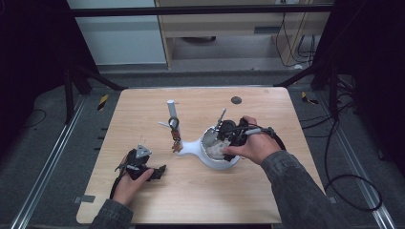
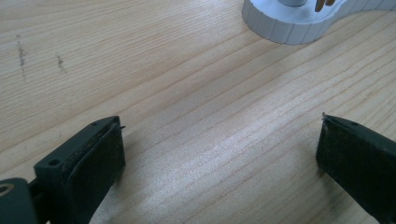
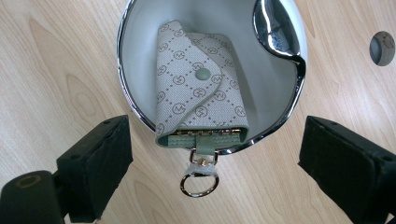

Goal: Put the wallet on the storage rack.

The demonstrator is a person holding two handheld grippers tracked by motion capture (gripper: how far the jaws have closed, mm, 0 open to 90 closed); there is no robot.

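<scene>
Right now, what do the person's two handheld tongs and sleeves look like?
Both tongs are black. The left tongs carry a grey three-cornered plate on top; a black cable loops from the right tongs. In the gripper views each shows two blocky black jaws with flat dark pads, with small screw holes in the jaw bodies. The sleeves are dark grey.

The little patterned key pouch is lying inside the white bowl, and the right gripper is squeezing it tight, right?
Not quite. The key pouch does lie inside the white bowl, but the right gripper is not squeezing it: the right gripper view shows its jaws standing wide apart on either side, touching nothing.
</scene>
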